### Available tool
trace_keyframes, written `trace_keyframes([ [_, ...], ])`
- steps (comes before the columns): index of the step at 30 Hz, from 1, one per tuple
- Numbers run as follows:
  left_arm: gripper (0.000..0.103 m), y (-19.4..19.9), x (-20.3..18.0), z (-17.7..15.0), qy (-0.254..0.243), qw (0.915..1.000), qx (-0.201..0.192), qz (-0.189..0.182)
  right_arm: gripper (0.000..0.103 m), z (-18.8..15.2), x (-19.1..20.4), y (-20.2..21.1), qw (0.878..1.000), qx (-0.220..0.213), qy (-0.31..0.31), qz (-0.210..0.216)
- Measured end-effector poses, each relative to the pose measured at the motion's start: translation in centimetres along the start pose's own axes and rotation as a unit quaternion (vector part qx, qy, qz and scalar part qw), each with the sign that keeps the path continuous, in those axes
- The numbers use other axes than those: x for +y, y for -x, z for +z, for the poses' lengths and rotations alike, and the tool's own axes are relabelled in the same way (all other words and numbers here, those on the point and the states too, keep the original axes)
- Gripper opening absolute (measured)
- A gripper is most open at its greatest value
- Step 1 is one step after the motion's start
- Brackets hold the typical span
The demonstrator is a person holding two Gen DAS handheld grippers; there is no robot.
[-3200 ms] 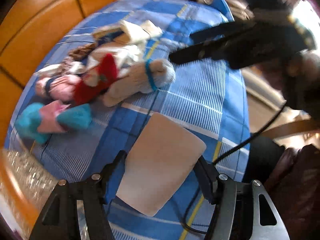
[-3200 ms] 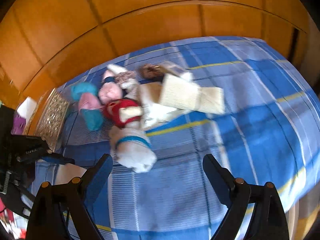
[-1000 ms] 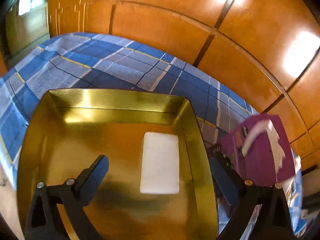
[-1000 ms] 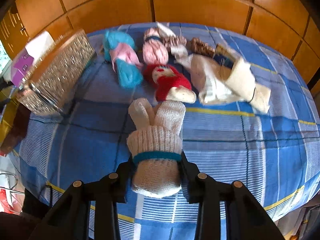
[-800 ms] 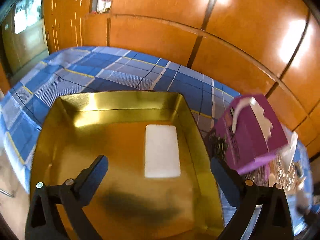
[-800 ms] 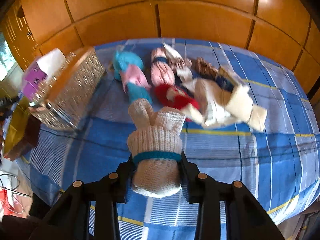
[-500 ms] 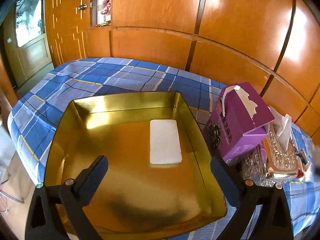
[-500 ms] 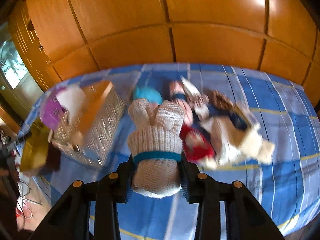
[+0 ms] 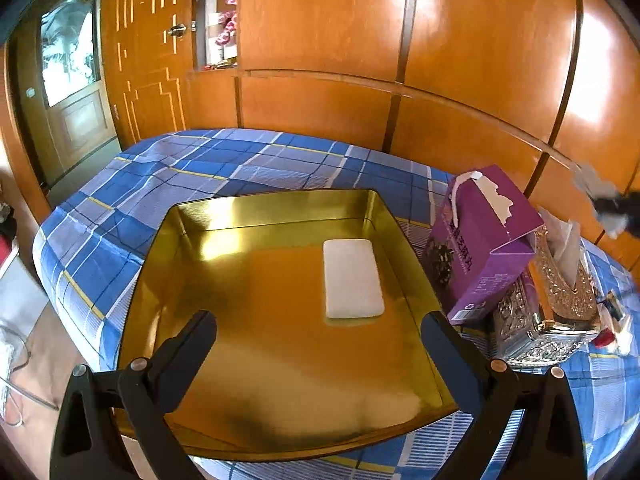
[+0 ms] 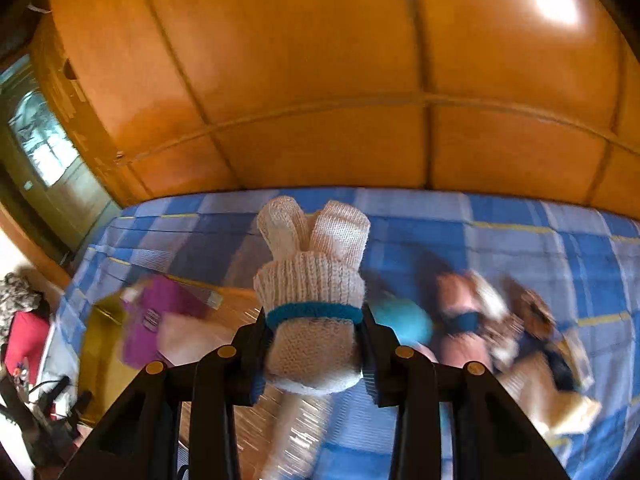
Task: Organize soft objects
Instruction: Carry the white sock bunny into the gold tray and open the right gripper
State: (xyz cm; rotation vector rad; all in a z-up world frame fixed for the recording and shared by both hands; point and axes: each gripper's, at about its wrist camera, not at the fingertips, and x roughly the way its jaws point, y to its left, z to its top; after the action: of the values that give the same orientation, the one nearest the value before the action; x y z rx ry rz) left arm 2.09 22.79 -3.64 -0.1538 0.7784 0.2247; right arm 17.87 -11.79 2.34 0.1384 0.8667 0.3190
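Observation:
My left gripper [image 9: 318,344] is open and empty above a gold metal tray [image 9: 188,264] on the blue plaid table. A white rectangular sponge [image 9: 351,278] lies flat in the tray's right half. My right gripper [image 10: 312,354] is shut on a rolled cream knitted glove with a teal band [image 10: 314,300], held up in the air above the table. Below and to its right, blurred, lie other soft items: a teal one [image 10: 404,322], a pink one [image 10: 460,312] and a brown and cream heap [image 10: 536,344].
A purple tissue box [image 9: 480,240] leans against a silver ornate tissue holder [image 9: 544,320] just right of the tray. Both, and the tray [image 10: 94,344], show blurred at the right wrist view's lower left. Wood-panelled walls stand behind the table, with a door at the left.
My right gripper has lifted the glove off the table and swung left toward the tray side. My left gripper has drawn back from the tray, so more of it and the tissue boxes show.

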Motion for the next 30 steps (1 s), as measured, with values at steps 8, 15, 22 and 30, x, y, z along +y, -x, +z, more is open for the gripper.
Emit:
trace_keyframes([
  [8, 0.103, 0.0, 2.2, -0.5, 0.026, 0.9996, 0.004, 0.006, 0.037, 2.5, 12.0, -2.7, 0.992, 0.002, 0.078, 0.097],
  [15, 0.103, 0.6, 4.7, -0.6, 0.063, 0.9975, -0.008, 0.030, 0.037, -2.6, 22.0, -5.3, 0.967, 0.049, 0.194, 0.158],
  [22, 0.103, 1.6, 6.2, -0.1, 0.079, 0.9958, -0.028, 0.039, 0.039, -9.2, 25.8, -8.5, 0.951, 0.103, 0.261, 0.129],
  [30, 0.103, 2.0, 5.7, -0.1, 0.075, 0.9960, -0.032, 0.036, 0.047, -12.2, 24.6, -9.9, 0.954, 0.129, 0.256, 0.087],
])
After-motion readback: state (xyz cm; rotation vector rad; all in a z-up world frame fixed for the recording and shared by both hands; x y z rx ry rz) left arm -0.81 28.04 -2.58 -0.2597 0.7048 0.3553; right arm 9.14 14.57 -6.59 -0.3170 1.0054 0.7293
